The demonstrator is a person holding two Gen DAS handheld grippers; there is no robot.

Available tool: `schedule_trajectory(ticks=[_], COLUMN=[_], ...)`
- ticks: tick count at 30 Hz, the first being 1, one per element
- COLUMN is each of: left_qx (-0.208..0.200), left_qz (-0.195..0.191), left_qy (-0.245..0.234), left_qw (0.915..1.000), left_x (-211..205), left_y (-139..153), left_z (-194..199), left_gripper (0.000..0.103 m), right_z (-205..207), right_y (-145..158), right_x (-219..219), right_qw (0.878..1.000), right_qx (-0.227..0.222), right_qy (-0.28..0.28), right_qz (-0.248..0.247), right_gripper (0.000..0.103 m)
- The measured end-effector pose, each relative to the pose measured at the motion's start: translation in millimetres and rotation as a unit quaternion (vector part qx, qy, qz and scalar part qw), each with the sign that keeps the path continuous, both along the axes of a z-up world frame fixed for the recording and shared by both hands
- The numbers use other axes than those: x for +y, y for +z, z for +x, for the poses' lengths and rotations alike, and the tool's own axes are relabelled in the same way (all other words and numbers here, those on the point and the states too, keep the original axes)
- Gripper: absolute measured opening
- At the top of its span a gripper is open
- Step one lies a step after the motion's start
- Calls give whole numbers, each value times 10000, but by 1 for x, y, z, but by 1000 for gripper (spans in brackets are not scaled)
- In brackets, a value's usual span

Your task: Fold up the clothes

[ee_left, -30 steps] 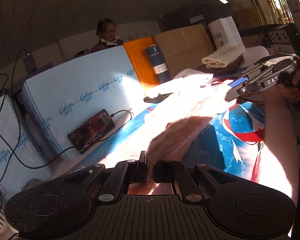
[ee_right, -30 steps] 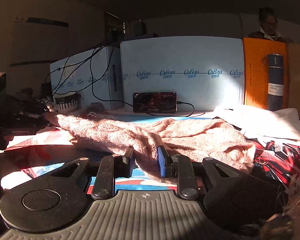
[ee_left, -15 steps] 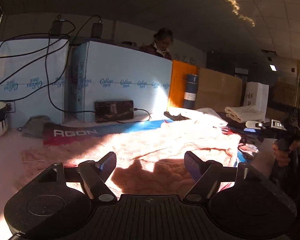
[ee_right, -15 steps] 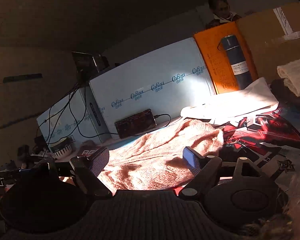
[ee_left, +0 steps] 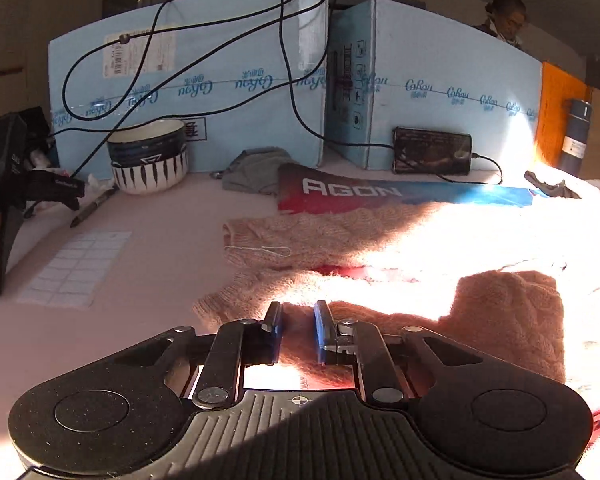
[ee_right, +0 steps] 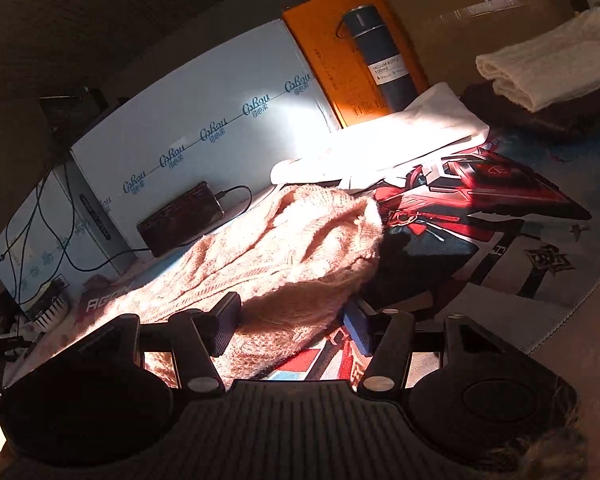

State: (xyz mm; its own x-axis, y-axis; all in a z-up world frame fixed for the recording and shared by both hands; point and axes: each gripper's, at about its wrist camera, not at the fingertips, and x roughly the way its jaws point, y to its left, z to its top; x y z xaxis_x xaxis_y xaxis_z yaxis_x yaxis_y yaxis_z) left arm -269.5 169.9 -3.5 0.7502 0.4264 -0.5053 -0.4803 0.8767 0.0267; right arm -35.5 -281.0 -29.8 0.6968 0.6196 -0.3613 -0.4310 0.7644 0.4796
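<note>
A pink knitted sweater (ee_left: pixel 380 248) lies spread on the table, partly in bright sun, with one part folded over itself at the right. My left gripper (ee_left: pixel 298 324) is nearly closed, its jaws pinching the sweater's near edge. In the right wrist view the same sweater (ee_right: pixel 284 252) lies bunched on a printed desk mat (ee_right: pixel 480 216). My right gripper (ee_right: pixel 294 322) is open, its jaws straddling the sweater's near end without gripping it.
Blue cardboard boxes (ee_left: pixel 228 80) stand along the back with cables, a phone (ee_left: pixel 432 150) and a striped bowl (ee_left: pixel 148 156). A pen and a sticker sheet (ee_left: pixel 76 268) lie at left. A vacuum bottle (ee_right: pixel 380 60), white cloth (ee_right: pixel 400 136) and folded towels (ee_right: pixel 548 60) sit at right.
Both grippers let go of the sweater and opened wide. Since then the left one has moved left and closed on the sweater's edge; the right one has narrowed around the sweater's end.
</note>
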Motion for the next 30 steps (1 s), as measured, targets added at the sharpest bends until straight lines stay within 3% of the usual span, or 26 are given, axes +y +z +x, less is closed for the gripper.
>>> schedule_trajectory(ticks=[1,4,9,11,12,13,14,15,16,17,19,23,26,30], left_qx=[-62,-331,-27,-106,-145,-184,-224,-263,-303,-342,-451,-700,-687,-465], left_qz=[108,257,328,343,350,358,365,372,380,387,400,284,153,141], left_qy=[-5,226,570,590,600,610,620,630,640,650,596,-161,-751,-1169], left_qw=[9999,9989,9978,9976,9975,9973,9972,9970,9968,9965,9964,9970,9947,9920], left_x=[-5,-7,6,3,1,0,-2,-3,-5,-7,-12,-37,-57,-76], left_y=[3,13,13,13,14,14,15,15,15,16,17,16,10,2], left_z=[-3,-19,-34,-34,-34,-34,-34,-34,-34,-33,-31,-1,24,41], left_gripper=[4,2,0,2,3,6,9,12,25,45,71,86,87,88], right_z=[-1,-2,-6,-7,-9,-12,-13,-14,-15,-16,-16,-11,-7,-3], right_y=[0,0,-1,-2,-1,0,2,7,11,16,24,32,31,25], right_x=[1,2,5,6,6,6,6,6,6,6,10,43,79,119], right_qw=[10000,10000,9999,9994,9987,9978,9966,9953,9935,9927,9933,9915,9865,9765], right_qx=[-2,-7,-16,-42,-136,-230,-350,-504,-658,-786,-973,-971,-679,-267], right_qy=[-5,-18,-41,-45,-126,-206,-290,-380,-471,-468,-222,840,1462,2047], right_qz=[-18,-73,-164,-352,-472,-592,-685,-740,-795,-782,-575,-228,-302,-621], right_gripper=[21,17,16,17,29,52,61,65,65,65,66,68,68,66])
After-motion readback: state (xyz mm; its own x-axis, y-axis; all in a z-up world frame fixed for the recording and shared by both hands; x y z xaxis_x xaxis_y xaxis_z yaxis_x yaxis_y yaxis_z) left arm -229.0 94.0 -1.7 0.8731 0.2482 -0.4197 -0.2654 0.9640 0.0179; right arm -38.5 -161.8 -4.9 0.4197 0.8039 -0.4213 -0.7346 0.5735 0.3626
